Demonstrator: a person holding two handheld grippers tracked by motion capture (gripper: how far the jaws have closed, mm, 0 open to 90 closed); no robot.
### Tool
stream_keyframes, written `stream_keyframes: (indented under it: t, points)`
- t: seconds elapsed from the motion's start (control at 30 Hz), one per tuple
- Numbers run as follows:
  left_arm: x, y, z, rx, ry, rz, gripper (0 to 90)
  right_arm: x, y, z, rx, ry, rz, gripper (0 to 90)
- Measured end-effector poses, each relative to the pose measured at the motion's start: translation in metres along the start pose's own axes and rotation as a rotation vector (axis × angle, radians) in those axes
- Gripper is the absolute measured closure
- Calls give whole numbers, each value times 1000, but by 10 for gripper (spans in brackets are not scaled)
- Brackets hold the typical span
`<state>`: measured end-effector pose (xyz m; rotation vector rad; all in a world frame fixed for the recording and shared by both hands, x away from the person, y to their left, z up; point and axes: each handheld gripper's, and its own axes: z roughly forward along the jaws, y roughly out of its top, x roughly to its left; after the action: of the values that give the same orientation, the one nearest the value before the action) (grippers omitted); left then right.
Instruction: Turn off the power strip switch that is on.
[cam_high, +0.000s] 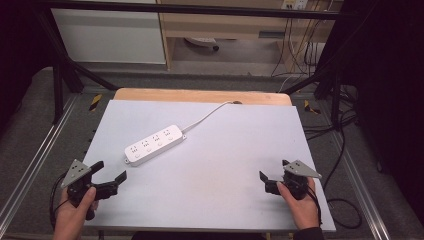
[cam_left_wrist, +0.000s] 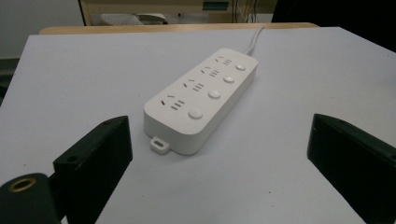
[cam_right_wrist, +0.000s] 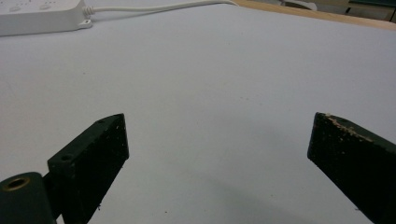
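A white power strip (cam_high: 153, 144) with several sockets and round buttons lies slanted on the white table top (cam_high: 225, 165), left of centre; its white cable (cam_high: 205, 118) runs off toward the far edge. My left gripper (cam_high: 109, 171) sits at the near left, open and empty, pointing at the strip. In the left gripper view the power strip (cam_left_wrist: 201, 98) lies just beyond the wide-spread jaws. My right gripper (cam_high: 274, 170) rests at the near right, open with nothing between its jaws. In the right gripper view the power strip's end (cam_right_wrist: 39, 16) and cable (cam_right_wrist: 154, 7) show at the far top left.
A wooden table edge (cam_high: 200, 95) shows beyond the white top. Black frame legs (cam_high: 60, 75) stand at both far corners, and loose cables (cam_high: 340, 150) lie on the floor to the right. A cabinet (cam_high: 110, 35) stands farther back.
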<state>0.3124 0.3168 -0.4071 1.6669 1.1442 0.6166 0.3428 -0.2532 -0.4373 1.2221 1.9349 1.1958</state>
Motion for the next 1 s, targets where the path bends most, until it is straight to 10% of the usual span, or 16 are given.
stream_keyframes:
  t: [0.57,1.0]
  points:
    - [-9,5,19,85,26,5,94,8,0,2,0,-3,-28,50]
    - [-19,36,28,52,8,9,102,12,0,3,5,13,-44,44]
